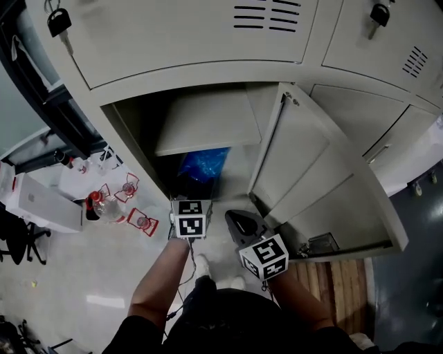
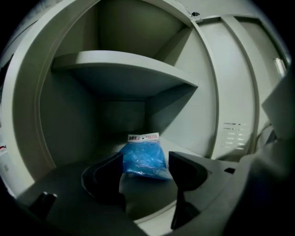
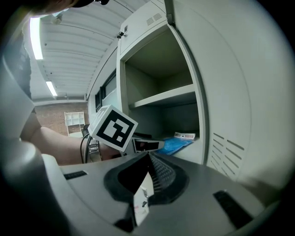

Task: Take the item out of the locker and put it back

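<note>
A blue plastic bag [image 2: 144, 159] with a white printed header lies on the floor of the open locker compartment [image 2: 69, 170], under its shelf [image 2: 124, 69]. In the head view the bag [image 1: 203, 164] shows as a blue patch deep in the dark opening. My left gripper [image 2: 145, 177] is at the locker mouth, open, its two dark fingers on either side of the bag's near end without touching it. Its marker cube [image 1: 191, 218] sits just below the opening. My right gripper [image 3: 147, 173] hangs outside to the right, shut and empty; in the head view the right gripper [image 1: 243, 225] is beside the door.
The locker door [image 1: 304, 166] stands swung open to the right. On the floor to the left are bottles [image 1: 111, 206] and a white box [image 1: 41, 204]. Padlocks [image 1: 59, 21] hang on the upper lockers. A wooden floor strip [image 1: 339, 283] lies at the lower right.
</note>
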Tool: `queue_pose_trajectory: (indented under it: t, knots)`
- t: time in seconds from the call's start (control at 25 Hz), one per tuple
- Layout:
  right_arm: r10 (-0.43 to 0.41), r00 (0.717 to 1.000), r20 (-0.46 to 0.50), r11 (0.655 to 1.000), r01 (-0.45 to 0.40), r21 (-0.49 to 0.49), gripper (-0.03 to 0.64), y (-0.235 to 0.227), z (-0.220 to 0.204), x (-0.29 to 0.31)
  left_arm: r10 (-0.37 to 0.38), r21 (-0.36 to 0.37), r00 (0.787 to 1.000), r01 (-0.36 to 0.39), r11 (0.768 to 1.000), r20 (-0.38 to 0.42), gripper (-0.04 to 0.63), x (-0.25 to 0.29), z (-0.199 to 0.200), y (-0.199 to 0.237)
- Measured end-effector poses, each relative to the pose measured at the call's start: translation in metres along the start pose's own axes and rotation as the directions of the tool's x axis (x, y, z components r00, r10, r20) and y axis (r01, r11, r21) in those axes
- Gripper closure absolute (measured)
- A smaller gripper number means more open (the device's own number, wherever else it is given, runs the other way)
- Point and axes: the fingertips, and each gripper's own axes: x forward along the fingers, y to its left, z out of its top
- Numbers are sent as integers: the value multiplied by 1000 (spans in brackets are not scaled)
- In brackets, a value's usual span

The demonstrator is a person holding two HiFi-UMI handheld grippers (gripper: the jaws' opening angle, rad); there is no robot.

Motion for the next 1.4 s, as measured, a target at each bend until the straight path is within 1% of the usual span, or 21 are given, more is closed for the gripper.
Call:
queue_pose_trajectory:
  t: [0.2, 0.36, 0.44, 0.56, 0.64, 0.92, 1.0, 1.24, 1.36, 1.4]
  knots:
    - [1, 1000, -11, 1000, -1, 8, 615, -4, -1, 4, 20, 11, 999, -19, 1000, -50, 284, 17, -10, 6]
    - [3, 1000, -26, 1000, -2, 15, 615, -7, -5, 5, 31, 21, 997, -30, 999, -71, 282, 26, -11, 11]
    - [2, 1000, -30, 1000, -2, 18, 615, -9, -6, 6, 46, 59, 993, -40, 997, -107, 282, 29, -15, 11]
    - [5, 1000, -30, 1000, -4, 21, 615, -9, -6, 6, 74, 116, 981, -53, 992, -177, 282, 35, -25, 8]
    - [9, 1000, -29, 1000, -8, 21, 615, -8, -7, 6, 84, 136, 977, -57, 989, -197, 282, 36, -28, 7]
    - [16, 999, -34, 1000, -15, 27, 615, -3, -10, 5, 69, 139, 970, -37, 990, -233, 293, 37, -29, 7]
    - [18, 999, -33, 999, -18, 26, 615, 0, -10, 5, 69, 157, 970, -32, 987, -235, 321, 35, -30, 7]
    - [23, 999, -40, 999, -22, 24, 615, 7, -11, 1, 99, 237, 973, -48, 970, -209, 480, 29, -29, 10]
    - [22, 999, -41, 1000, -21, 23, 615, 8, -12, -2, 107, 252, 975, -56, 966, -195, 522, 27, -28, 11]
    - [22, 999, -40, 1000, -21, 23, 615, 8, -12, -3, 108, 255, 975, -57, 965, -193, 526, 26, -28, 11]
